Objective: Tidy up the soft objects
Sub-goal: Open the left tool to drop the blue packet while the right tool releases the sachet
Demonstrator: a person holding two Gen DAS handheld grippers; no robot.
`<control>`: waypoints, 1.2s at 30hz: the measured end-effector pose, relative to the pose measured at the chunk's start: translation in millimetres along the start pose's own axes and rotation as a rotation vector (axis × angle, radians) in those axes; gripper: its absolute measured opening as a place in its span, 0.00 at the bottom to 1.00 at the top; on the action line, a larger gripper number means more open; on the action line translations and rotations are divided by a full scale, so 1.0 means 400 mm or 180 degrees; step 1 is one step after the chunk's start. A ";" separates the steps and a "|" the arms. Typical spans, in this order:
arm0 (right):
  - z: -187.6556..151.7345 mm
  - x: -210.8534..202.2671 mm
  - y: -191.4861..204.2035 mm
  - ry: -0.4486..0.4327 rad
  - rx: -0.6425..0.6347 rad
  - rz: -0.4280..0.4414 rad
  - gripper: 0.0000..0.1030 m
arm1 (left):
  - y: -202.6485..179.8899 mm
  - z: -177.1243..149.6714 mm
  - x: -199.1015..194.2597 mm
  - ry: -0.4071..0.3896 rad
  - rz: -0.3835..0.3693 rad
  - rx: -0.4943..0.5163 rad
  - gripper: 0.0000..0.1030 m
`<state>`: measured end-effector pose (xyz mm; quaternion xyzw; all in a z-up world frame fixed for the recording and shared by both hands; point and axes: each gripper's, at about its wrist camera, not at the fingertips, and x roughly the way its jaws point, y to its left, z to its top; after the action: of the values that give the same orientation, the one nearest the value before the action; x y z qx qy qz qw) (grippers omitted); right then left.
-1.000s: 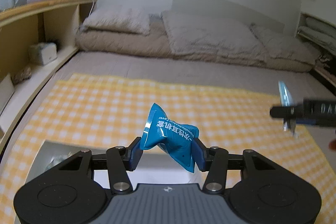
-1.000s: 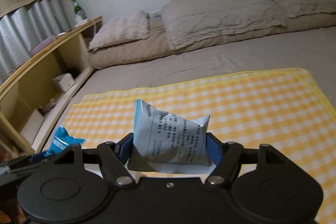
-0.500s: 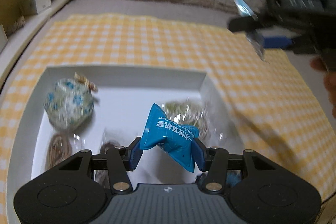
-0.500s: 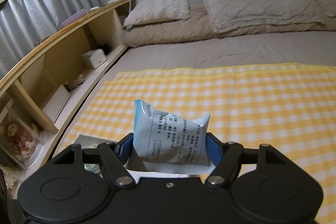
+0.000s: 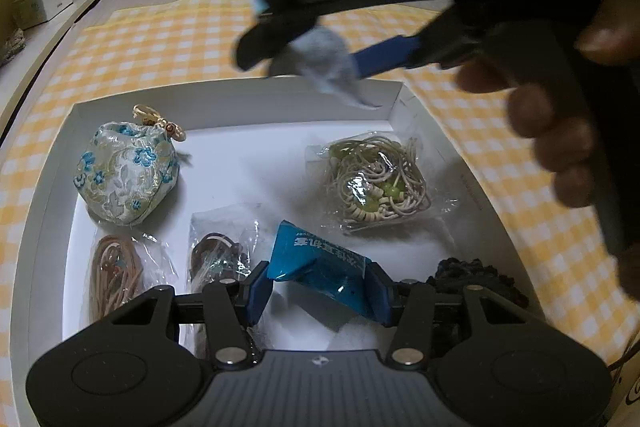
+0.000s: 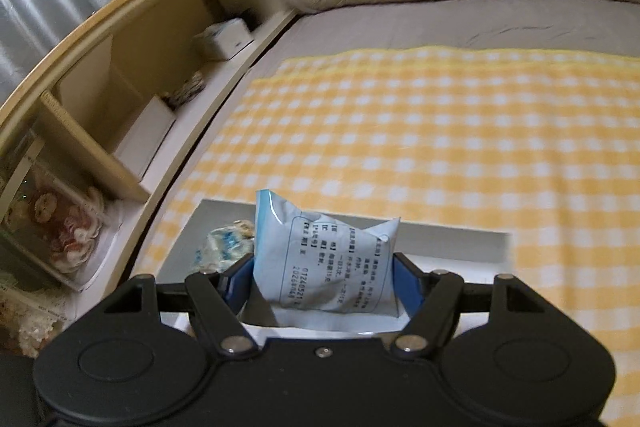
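A: Where is the blue packet (image 5: 320, 267) vs. the left gripper (image 5: 318, 289)?

B: Directly between its two blue pads, squeezed from both sides, tilted. The gripper is closed on it and holds it low inside the white box (image 5: 48, 203), over the bare floor near the front-middle.

A: And what lies around it in the box?

B: The floral pouch (image 5: 126, 173) is at back-left, the bag of pale cord w/ green beads (image 5: 376, 183) at back-right. A bag w/ dark brown cord (image 5: 218, 251) is just left of the packet, a tan cord bag (image 5: 114, 267) further left, and a dark knotted item (image 5: 476, 279) at its right.

A: The right gripper (image 6: 324, 285)?

B: It clamps the pale blue packet (image 6: 326, 259), upright between the pads, printed side to the camera. In the left view that gripper (image 5: 320, 63) hangs blurred above the box's far wall, w/ the person's hand (image 5: 560, 131) on the handle. The box stands on the yellow checked cloth (image 6: 440, 147); shelves (image 6: 100, 87) are at the left.
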<state>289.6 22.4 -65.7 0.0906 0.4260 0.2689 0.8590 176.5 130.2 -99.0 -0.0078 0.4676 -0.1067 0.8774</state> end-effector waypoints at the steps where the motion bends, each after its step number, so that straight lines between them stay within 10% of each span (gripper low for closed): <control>1: -0.001 0.012 0.009 0.0002 -0.0005 0.0045 0.70 | 0.005 0.001 0.001 -0.0009 -0.0013 -0.0020 0.50; 7: -0.003 0.068 0.026 0.0033 0.0077 0.0254 0.93 | 0.030 -0.002 -0.001 0.0033 -0.0140 -0.0141 0.61; 36: -0.031 -0.111 0.032 -0.0007 -0.0171 0.0101 0.92 | -0.017 -0.011 -0.150 -0.0340 -0.0196 -0.0249 0.74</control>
<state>253.4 8.3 -38.2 0.0746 0.4162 0.2938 0.8573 139.2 135.6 -51.4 -0.0623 0.4234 -0.1148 0.8965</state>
